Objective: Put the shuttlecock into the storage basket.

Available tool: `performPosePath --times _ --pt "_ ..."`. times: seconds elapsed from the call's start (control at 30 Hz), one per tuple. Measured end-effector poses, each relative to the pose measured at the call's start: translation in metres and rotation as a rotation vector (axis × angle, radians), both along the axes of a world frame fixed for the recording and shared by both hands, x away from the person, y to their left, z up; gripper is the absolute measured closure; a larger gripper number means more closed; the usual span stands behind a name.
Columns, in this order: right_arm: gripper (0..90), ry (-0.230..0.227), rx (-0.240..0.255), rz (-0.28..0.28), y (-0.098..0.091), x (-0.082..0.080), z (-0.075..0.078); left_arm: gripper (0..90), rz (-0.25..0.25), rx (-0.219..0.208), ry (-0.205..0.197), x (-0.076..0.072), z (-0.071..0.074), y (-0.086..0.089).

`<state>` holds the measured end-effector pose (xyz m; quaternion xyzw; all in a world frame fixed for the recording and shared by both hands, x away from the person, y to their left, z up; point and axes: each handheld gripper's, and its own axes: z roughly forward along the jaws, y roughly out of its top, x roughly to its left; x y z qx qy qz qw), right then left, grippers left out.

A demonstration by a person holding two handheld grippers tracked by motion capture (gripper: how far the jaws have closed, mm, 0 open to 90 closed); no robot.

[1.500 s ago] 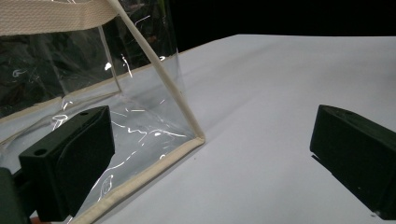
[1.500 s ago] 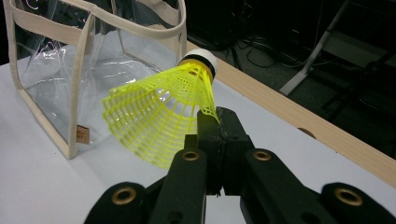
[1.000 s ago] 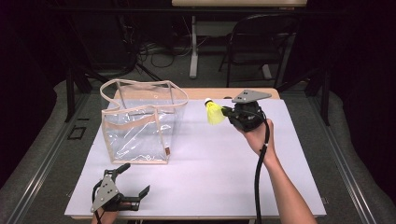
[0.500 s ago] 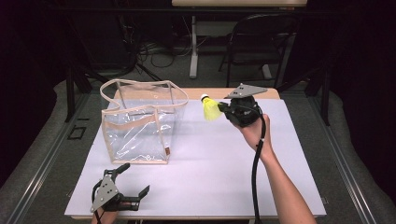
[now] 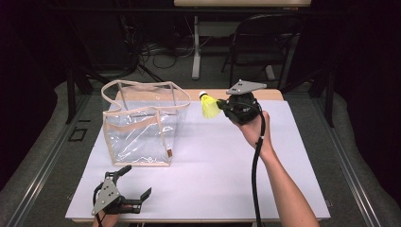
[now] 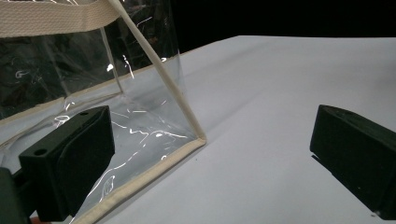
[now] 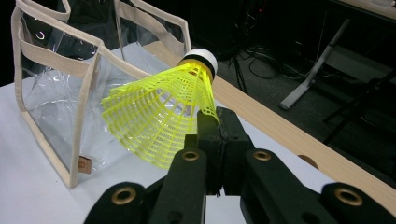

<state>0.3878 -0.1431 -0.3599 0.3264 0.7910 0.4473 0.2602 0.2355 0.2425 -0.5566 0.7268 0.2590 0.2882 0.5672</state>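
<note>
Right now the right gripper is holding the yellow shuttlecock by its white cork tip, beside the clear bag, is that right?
Not quite. The right gripper does hold the yellow shuttlecock beside the clear bag, but its jaws pinch the rim of the yellow skirt; the white cork tip sticks out free. The right gripper view shows it.

bright overhead light on white table (image 5: 208, 165), dark surroundings; glare on clear bag (image 5: 142, 127); sharp focus.
</note>
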Motion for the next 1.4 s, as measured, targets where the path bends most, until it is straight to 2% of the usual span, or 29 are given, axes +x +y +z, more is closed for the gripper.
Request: performPosePath --times 0.57,1.4 --pt "89.6 -0.011 -0.008 0.018 0.015 0.005 0.013 0.0 -0.002 -0.003 -0.002 0.0 0.0 0.0" --pt "89.6 -0.024 -0.019 0.057 0.039 0.012 0.022 0.0 0.0 -0.003 -0.004 0.0 0.0 0.001"
